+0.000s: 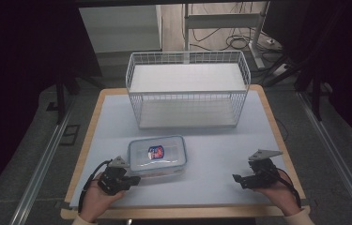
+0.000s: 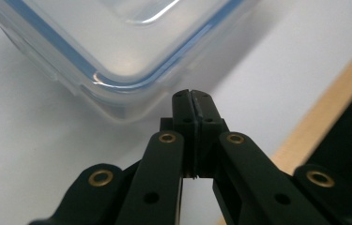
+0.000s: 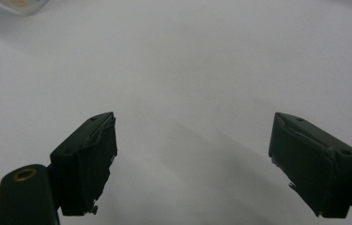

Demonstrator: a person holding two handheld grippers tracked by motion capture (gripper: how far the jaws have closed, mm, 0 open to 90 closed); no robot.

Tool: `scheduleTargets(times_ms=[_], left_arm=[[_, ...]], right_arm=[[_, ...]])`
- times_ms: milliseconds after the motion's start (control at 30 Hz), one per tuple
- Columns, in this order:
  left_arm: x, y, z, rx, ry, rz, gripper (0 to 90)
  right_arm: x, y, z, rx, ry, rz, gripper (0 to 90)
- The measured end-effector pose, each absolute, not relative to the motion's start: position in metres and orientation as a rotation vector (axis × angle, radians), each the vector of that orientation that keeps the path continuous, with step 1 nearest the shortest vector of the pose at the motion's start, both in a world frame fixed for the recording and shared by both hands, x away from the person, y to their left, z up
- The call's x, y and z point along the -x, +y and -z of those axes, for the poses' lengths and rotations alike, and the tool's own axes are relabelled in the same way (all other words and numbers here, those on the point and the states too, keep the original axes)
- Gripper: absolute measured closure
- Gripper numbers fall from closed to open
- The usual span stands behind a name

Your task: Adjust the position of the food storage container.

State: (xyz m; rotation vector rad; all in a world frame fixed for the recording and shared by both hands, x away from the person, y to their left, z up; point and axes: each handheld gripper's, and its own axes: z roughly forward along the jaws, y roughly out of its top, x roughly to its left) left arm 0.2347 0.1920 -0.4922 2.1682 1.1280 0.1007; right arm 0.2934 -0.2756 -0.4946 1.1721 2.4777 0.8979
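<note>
A clear plastic food box [image 1: 157,156] with a blue-rimmed lid lies on the white table mat [image 1: 220,154], left of the middle; a small red and blue item shows through the lid. My left gripper [image 1: 136,179] sits at the box's near left corner, jaws pressed together with nothing between them. In the left gripper view the box [image 2: 117,42] lies just past my shut left gripper [image 2: 193,96], apart from the tips. My right gripper [image 1: 236,178] rests near the table's front right. In the right gripper view my right gripper [image 3: 192,159] stands wide open over bare mat.
A white wire basket [image 1: 187,86] stands at the back middle of the table. The wooden table edge [image 1: 183,213] runs along the front. Cables lie on the floor beyond the basket, and a corner of the box [image 3: 21,5] shows far off.
</note>
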Motion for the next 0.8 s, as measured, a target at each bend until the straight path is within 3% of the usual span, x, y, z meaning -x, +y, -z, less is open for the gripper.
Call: scheduleTargets(times_ms=[333, 600, 800], left_arm=[[-0.24, 0.23, 0.462, -2.037, 1.225, -0.261, 89.8], [-0.28, 0.254, 0.488, -2.001, 1.367, -0.207, 89.8], [-0.302, 0.249, 0.501, -1.995, 1.393, -0.153, 89.8]], right_arm=[[-0.294, -0.277, 0.494, -1.173, 2.47, -0.899, 15.3], [-0.294, -0.276, 0.494, -1.174, 2.469, -0.898, 15.4], [-0.295, -0.277, 0.495, -1.178, 2.468, -0.895, 15.3]])
